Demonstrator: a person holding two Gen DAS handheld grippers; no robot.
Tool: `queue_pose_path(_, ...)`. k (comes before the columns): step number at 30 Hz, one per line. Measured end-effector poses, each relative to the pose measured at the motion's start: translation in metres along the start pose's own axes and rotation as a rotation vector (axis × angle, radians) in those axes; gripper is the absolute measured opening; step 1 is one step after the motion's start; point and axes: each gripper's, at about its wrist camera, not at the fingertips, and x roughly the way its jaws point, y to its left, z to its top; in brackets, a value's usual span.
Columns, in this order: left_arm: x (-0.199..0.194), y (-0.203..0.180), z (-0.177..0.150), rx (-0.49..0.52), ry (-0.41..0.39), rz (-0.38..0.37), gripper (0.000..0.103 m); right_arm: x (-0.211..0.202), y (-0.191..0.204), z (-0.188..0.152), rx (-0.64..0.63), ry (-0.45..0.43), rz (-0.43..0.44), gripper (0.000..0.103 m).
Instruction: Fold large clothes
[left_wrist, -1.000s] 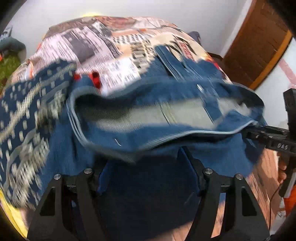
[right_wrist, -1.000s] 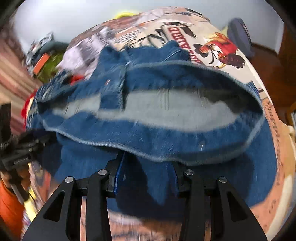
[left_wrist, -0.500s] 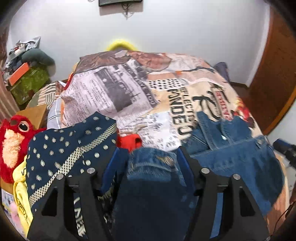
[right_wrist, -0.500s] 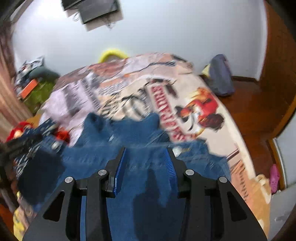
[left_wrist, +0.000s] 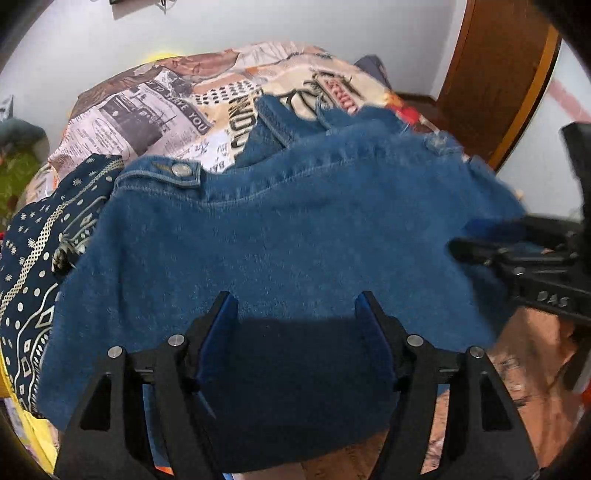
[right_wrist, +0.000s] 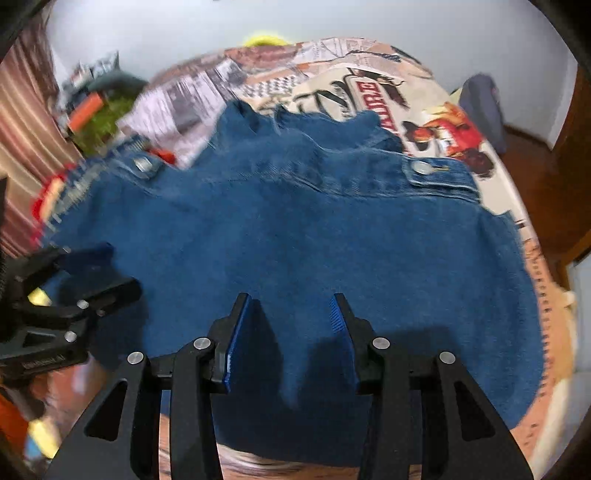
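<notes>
A denim jacket (left_wrist: 295, 229) lies spread on the bed under both my tongs, its long axis running side to side across my view, waist tabs with metal buttons (left_wrist: 181, 170) at the far edge. My left gripper (left_wrist: 295, 321) hangs over the near hem with its jaws wide and the pads clear of the cloth, having just opened a little further; nothing is pinched between them. My right gripper (right_wrist: 291, 325) stands narrower, also open, the denim flat below it rather than clamped. Each tong sits just above the near edge, the left nearer the patterned navy garment (left_wrist: 40, 236) beside the jacket, the right nearer the bed's open side. I judge the next fold must carry the near hem away from me toward the collar end. The newspaper-print bedspread (left_wrist: 155, 110) bears it all; no containers are clearly readable here.
</notes>
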Motion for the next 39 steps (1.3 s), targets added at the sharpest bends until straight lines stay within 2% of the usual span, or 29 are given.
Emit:
queue_pose_path(3,0.002,0.005,-0.003,-0.014,-0.04,0.043,0.075,-0.002,-0.013,-0.008,-0.051,0.004,-0.112,0.045)
queue_pose_path(5,0.001,0.015,-0.007,-0.044,-0.058,0.049,0.077,-0.01,-0.026,-0.013,-0.06,-0.026,-0.173,0.06)
queue_pose_path(7,-0.001,0.027,-0.011,-0.081,-0.074,0.057,0.078,-0.017,-0.042,-0.019,-0.047,-0.052,-0.23,0.064)
queue_pose_path(9,-0.004,0.039,-0.016,-0.104,-0.086,0.055,0.078,-0.018,-0.058,-0.024,-0.028,-0.041,-0.289,0.064)
queue_pose_path(11,-0.009,0.045,-0.02,-0.11,-0.085,0.013,0.078,-0.024,-0.071,-0.03,-0.001,-0.042,-0.274,0.063)
queue_pose_path(12,-0.014,0.045,-0.023,-0.101,-0.086,0.019,0.078,-0.028,-0.074,-0.032,0.02,-0.051,-0.26,0.063)
queue_pose_path(15,-0.029,0.039,-0.032,-0.048,-0.1,0.137,0.078,-0.042,-0.065,-0.034,0.013,-0.051,-0.277,0.064)
queue_pose_path(17,-0.038,0.042,-0.04,-0.043,-0.103,0.183,0.078,-0.051,-0.052,-0.035,-0.022,-0.057,-0.3,0.064)
queue_pose_path(26,-0.097,0.078,-0.077,-0.213,-0.165,0.174,0.078,-0.097,-0.001,-0.043,-0.084,-0.139,-0.236,0.064)
queue_pose_path(29,-0.103,0.094,-0.089,-0.307,-0.154,0.135,0.078,-0.108,0.016,-0.043,-0.104,-0.159,-0.217,0.064)
queue_pose_path(32,-0.1,0.109,-0.105,-0.418,-0.15,0.043,0.078,-0.108,0.026,-0.042,-0.115,-0.161,-0.201,0.064)
queue_pose_path(38,-0.068,0.113,-0.118,-0.536,-0.086,-0.112,0.078,-0.09,0.039,-0.043,-0.137,-0.124,-0.181,0.064)
queue_pose_path(39,-0.059,0.114,-0.117,-0.564,-0.07,-0.157,0.078,-0.087,0.04,-0.043,-0.137,-0.117,-0.182,0.064)
